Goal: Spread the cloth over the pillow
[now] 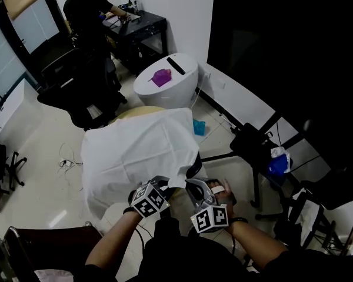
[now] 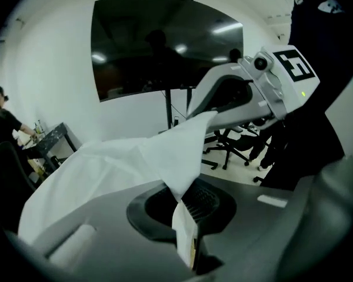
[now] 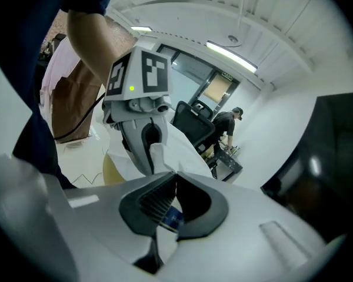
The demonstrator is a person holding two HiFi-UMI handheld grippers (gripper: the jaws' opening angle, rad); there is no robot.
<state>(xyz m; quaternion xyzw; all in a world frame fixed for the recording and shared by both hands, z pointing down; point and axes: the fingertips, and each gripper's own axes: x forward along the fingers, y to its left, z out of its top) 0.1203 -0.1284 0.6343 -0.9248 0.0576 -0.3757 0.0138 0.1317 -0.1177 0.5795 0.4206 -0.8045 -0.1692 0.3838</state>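
Note:
A white cloth (image 1: pixel 135 151) lies draped over a pillow, of which only a tan edge (image 1: pixel 142 111) shows at the far side. Both grippers sit close together at the cloth's near corner. My left gripper (image 1: pixel 166 185) is shut on the cloth (image 2: pixel 165 157); in its own view a folded strip runs down between its jaws (image 2: pixel 187 239). My right gripper (image 1: pixel 194 188) is also shut on the cloth (image 3: pixel 165 154), which enters its jaws (image 3: pixel 165 216) beside a small blue tag (image 3: pixel 173 217). Each gripper shows in the other's view, pointing at the same corner.
Beyond the pillow stands a white round bin (image 1: pixel 170 81) with a purple thing on it. A black office chair (image 1: pixel 76 93) and a person (image 1: pixel 88 10) at a black desk (image 1: pixel 144 31) are at the back left. A chair with a blue bag (image 1: pixel 278 160) is right. A large dark screen (image 2: pixel 165 46) stands nearby.

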